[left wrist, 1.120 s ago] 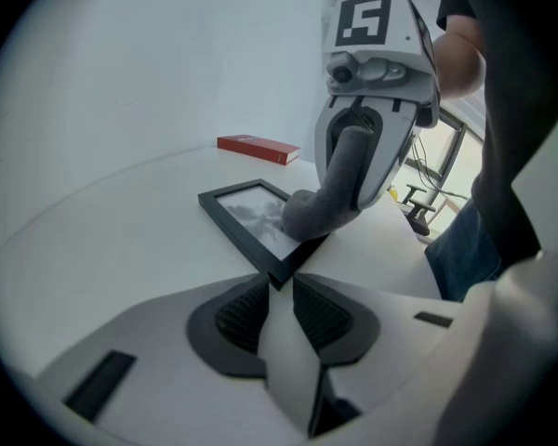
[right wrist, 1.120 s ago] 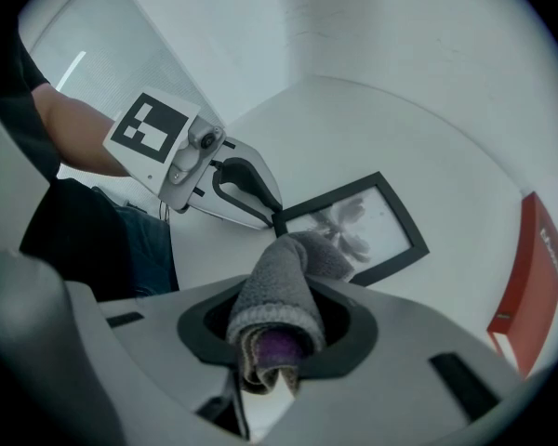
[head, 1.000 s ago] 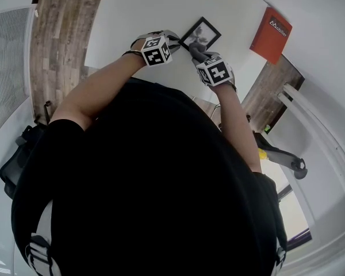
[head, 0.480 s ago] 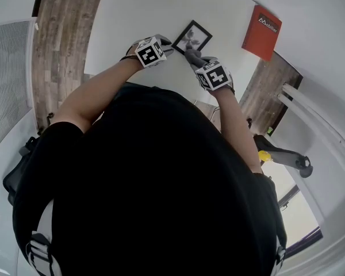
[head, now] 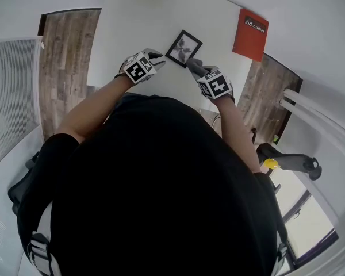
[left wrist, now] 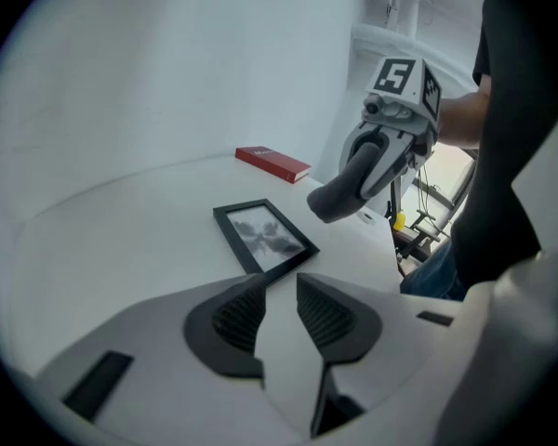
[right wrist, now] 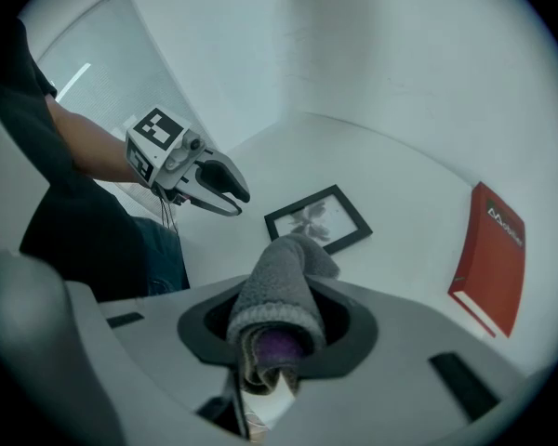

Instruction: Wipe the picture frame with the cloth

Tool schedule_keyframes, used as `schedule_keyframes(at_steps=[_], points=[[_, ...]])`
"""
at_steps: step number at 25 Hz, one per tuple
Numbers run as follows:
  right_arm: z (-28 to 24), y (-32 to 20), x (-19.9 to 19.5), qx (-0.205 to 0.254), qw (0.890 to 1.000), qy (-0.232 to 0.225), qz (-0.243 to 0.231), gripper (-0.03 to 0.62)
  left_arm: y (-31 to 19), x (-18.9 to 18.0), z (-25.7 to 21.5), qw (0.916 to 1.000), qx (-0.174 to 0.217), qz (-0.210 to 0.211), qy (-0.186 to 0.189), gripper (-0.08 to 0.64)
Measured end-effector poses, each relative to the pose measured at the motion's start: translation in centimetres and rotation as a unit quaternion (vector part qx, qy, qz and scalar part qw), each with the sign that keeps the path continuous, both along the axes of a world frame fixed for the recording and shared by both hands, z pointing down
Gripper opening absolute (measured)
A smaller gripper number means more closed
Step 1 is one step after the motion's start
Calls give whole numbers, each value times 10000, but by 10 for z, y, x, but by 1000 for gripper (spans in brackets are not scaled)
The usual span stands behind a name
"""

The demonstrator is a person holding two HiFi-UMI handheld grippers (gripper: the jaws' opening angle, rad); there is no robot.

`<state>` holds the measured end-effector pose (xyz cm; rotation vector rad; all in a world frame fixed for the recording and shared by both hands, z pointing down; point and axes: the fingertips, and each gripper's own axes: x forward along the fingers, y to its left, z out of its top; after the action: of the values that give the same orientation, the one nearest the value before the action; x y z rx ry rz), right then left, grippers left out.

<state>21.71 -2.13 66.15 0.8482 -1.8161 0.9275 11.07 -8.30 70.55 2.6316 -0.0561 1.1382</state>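
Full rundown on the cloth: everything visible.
The cloth is grey, fleecy-looking fabric, folded into a thick roll with a purple patch showing at its clamped end. The right tongs are shut on it, and its rounded free end sticks out forward past them. It points toward the picture frame on the white table; in the left gripper view it appears held just off the frame.

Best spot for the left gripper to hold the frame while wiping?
Likely the near corner of the frame, approached from where the left gripper sits. The frame lies flat, that rim is just ahead of the open jaws, and the cloth is off to the right.
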Motion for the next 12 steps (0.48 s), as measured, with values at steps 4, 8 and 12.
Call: schedule_keyframes(at_steps=[4, 8, 12], points=[[-11, 1, 11, 252, 9995, -19, 180, 107, 1, 1, -21, 9998, 45, -173, 68, 110], [-26, -4, 20, 593, 9975, -56, 376, 107, 1, 6, -43, 9992, 156, -313, 207, 110], [-43, -11, 27, 1044, 9925, -192, 604, 106, -1, 7, -62, 9983, 293, -397, 304, 110]])
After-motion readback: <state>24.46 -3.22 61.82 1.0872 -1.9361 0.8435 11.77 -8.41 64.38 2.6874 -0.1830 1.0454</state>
